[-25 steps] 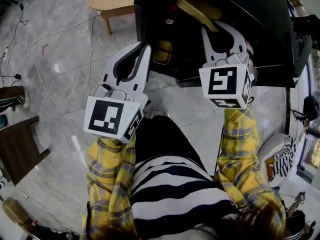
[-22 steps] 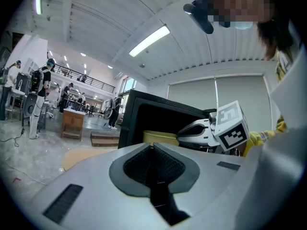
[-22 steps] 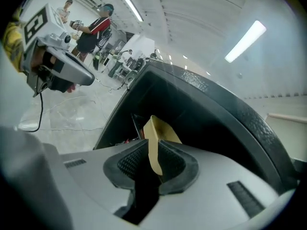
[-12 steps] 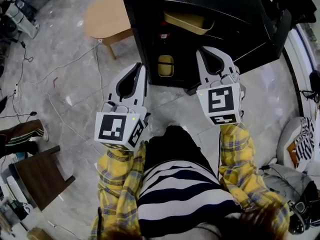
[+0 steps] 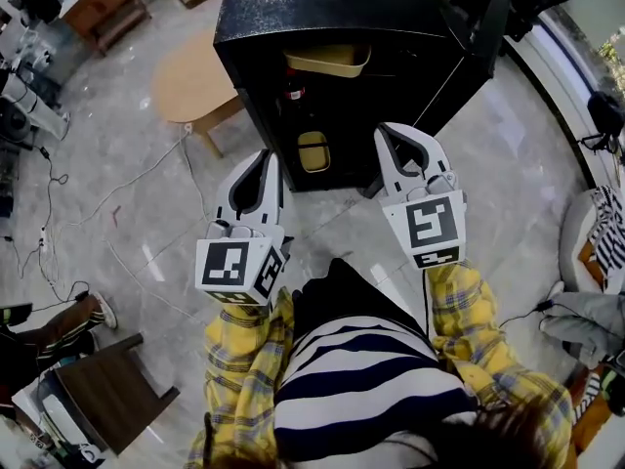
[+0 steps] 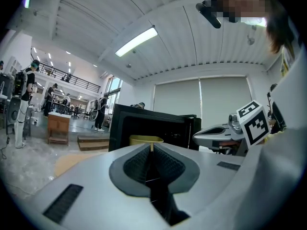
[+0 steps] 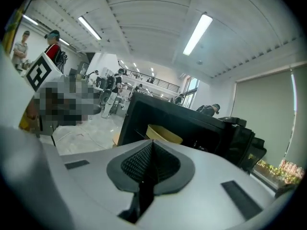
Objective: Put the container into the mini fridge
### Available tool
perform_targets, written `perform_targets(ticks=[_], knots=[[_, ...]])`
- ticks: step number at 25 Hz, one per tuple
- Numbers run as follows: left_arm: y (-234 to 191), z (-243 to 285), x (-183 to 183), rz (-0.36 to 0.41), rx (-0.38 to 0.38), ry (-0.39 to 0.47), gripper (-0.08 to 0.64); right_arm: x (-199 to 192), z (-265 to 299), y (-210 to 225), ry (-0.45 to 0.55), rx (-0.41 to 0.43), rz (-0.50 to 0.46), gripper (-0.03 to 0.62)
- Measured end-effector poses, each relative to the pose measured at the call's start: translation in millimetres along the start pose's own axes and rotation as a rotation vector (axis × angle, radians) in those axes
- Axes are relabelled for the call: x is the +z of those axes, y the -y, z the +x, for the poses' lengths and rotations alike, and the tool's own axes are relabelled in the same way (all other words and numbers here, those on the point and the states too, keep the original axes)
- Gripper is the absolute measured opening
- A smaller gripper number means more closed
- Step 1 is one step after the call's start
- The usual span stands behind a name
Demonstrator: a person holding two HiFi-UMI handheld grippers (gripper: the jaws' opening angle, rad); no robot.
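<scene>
The black mini fridge [image 5: 322, 8] stands open on the marble floor, its door [image 5: 476, 42] swung out to the right. A yellow container [image 5: 327, 60] lies on its top shelf, and a smaller yellow container [image 5: 312, 151] sits lower inside. Both grippers hang in front of the fridge, apart from it. My left gripper [image 5: 268, 155] is shut and holds nothing, and so is my right gripper [image 5: 388, 129]. The left gripper view has the shut jaws [image 6: 151, 145] in line with the yellow container [image 6: 146, 139]. In the right gripper view the container [image 7: 165, 134] lies just beyond the shut jaws [image 7: 152, 142].
A round wooden table [image 5: 193, 84] stands left of the fridge. Cables [image 5: 137, 179] trail over the floor at the left. A dark wooden stool [image 5: 107, 399] is at bottom left. A red-capped bottle [image 5: 290, 91] stands inside the fridge. People stand far off in the hall.
Both grippers have drawn back from the fridge opening, and the head view has pulled up and away so the whole fridge now shows. The yellow container stays on the top shelf.
</scene>
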State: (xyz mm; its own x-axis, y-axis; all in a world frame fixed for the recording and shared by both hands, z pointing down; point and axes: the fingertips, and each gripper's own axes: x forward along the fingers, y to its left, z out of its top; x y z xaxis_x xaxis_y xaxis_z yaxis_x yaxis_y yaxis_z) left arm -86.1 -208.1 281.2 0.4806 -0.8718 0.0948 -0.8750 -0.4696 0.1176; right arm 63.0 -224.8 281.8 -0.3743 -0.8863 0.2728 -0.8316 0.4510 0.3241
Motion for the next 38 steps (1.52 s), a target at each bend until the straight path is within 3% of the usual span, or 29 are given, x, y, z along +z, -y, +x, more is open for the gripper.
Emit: perform_targets(ticks=[7,14,20,38], knots=[[13,-7,-9,-0.01,-0.049,-0.008,0.029,-20,-31,-5,-0.006,-0.001,0.189,0.026],[13,-19,-19,-0.023,-0.05,-0.022,0.028,-33,-54,-7,0.005,-0.019,0.35,0.026],[11,-30,-28,-0.041,-0.034,-0.041,0.028,-39,-64,-14,0.0,-0.038,0.377,0.026],[12,-38,-36,-0.045,0.006,-0.072,0.028,-46,-64,-20,-0.009,0.012,0.384,0.026]])
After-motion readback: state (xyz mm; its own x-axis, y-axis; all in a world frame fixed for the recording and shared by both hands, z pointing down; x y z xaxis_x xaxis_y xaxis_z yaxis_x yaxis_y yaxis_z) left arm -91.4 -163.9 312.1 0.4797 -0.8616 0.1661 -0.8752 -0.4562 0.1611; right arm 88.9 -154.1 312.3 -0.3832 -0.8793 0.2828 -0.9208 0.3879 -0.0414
